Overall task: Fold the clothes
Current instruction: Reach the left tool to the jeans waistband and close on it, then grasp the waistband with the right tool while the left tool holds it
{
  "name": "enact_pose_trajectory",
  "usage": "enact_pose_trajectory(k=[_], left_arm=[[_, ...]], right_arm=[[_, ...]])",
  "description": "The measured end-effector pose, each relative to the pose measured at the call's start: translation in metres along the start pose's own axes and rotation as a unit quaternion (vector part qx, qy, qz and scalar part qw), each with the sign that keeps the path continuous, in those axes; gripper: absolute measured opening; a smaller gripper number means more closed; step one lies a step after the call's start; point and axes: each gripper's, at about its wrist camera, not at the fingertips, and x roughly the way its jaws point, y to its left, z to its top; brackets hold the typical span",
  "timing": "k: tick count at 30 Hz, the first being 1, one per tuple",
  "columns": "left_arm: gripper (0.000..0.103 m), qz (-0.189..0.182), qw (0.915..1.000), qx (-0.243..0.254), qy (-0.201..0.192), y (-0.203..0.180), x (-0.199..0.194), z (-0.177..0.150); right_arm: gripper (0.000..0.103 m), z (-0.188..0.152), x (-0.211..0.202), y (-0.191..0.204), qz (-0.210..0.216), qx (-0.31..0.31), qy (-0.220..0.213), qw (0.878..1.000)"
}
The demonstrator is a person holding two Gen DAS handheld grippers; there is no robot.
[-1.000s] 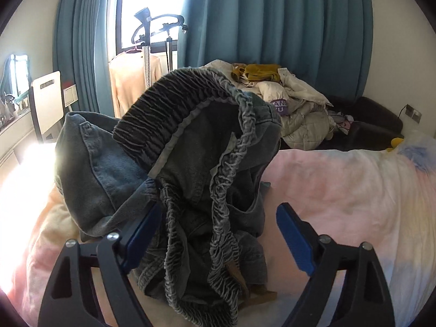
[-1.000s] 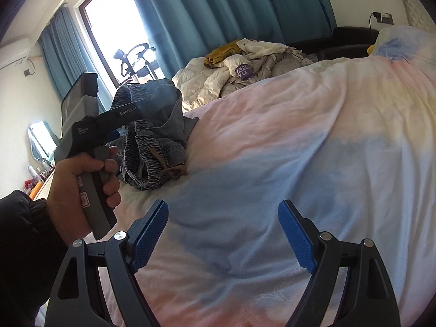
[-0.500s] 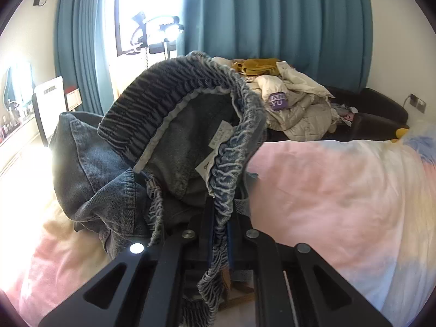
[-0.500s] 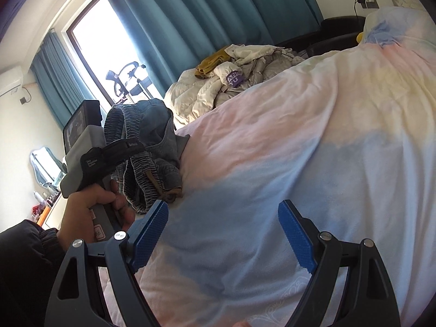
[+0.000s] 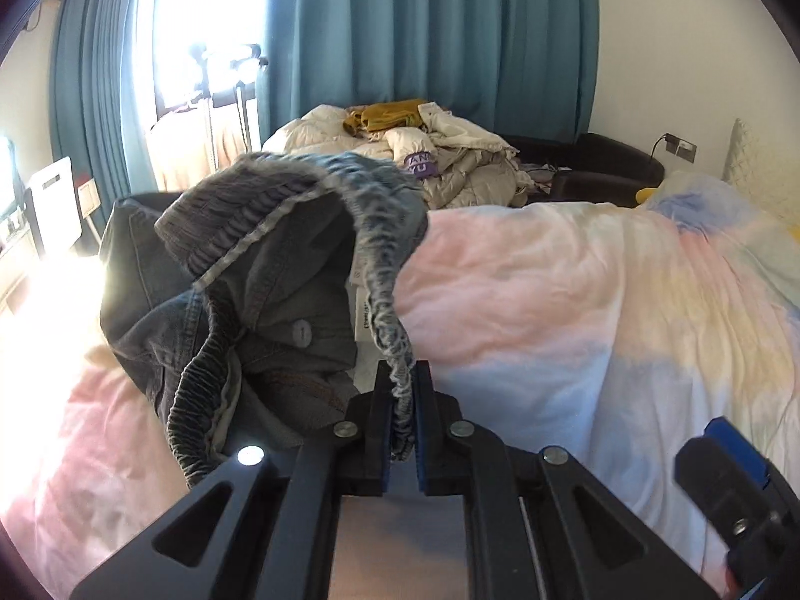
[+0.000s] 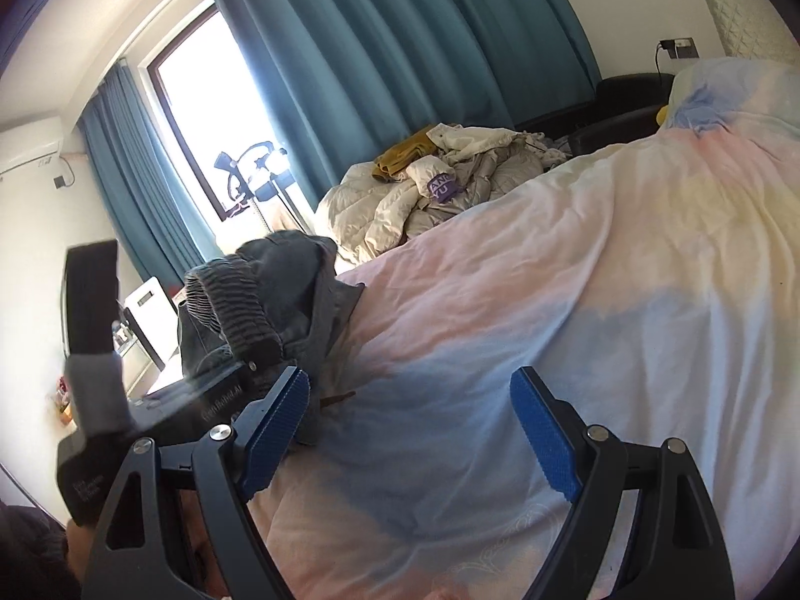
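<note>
Left wrist view, jeans: the gray-blue jeans (image 5: 280, 300) are bunched up and lifted over the left side of the bed, with the stretchy waistband (image 5: 385, 310) curling down.
Left gripper: the left gripper (image 5: 402, 430) has its fingers squeezed tight on the waistband.
Right gripper: the right gripper (image 6: 410, 430) has its blue fingers spread wide with nothing in them, just above the bed cover, close beside the jeans (image 6: 270, 300).
Bed: the bed (image 5: 575, 310) has a soft cover in pink, blue and yellow.
Behind: a pile of pale clothes (image 5: 450, 160) sits past the bed, by teal curtains (image 5: 425, 40).
</note>
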Motion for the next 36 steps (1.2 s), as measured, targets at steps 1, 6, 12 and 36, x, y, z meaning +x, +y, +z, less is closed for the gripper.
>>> enact_pose_trajectory(k=[1, 6, 12, 36], left_arm=[[0.007, -0.001, 0.9999, -0.012, 0.004, 0.004, 0.000, -0.006], [0.018, -0.001, 0.9989, -0.024, 0.040, 0.017, -0.010, -0.029], [0.018, 0.029, 0.9977, 0.007, 0.061, 0.032, -0.041, -0.051], [0.024, 0.008, 0.9957, -0.080, 0.046, 0.113, -0.032, -0.044]], right_arm=[[0.084, -0.001, 0.000, 0.001, 0.001, -0.005, 0.001, 1.000], [0.084, -0.005, 0.006, 0.004, 0.002, -0.018, 0.011, 1.000], [0.084, -0.011, 0.011, 0.009, 0.020, -0.037, 0.007, 0.999], [0.073, 0.040, 0.158, 0.068, -0.001, -0.220, 0.047, 0.974]])
